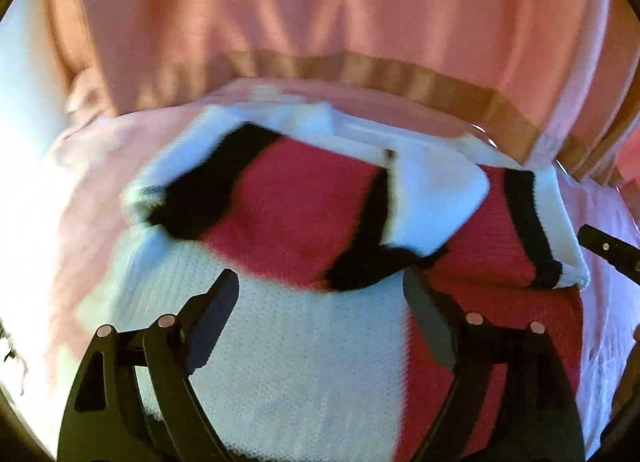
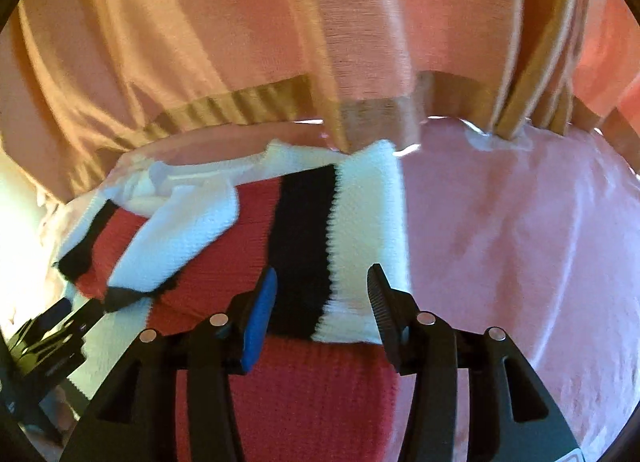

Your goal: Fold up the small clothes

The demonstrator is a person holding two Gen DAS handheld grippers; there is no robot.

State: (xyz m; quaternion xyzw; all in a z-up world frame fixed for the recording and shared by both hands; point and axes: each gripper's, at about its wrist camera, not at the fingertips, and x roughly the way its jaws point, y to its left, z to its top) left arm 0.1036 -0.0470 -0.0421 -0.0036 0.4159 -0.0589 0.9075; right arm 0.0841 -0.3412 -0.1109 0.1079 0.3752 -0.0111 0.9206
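Observation:
A small knit sweater (image 1: 296, 202) in red, white and black lies on a pink cover (image 2: 520, 242). A white sleeve with a black cuff (image 1: 436, 202) is folded across its red body. My left gripper (image 1: 320, 282) hovers over the sweater's white and red part, jaws wide open with nothing pinched. My right gripper (image 2: 323, 274) stands open above the folded black and white band (image 2: 340, 230) of the sweater (image 2: 224, 262); its pads do not press the cloth. Each gripper shows in the other's view: the right one (image 1: 608, 250) at the edge, the left one (image 2: 44, 338) at lower left.
A person in a peach top with a tan hem (image 1: 400, 78) stands close behind the cover's far edge (image 2: 480, 138). Bare pink cover spreads to the right of the sweater in the right wrist view. The left wrist view is motion-blurred.

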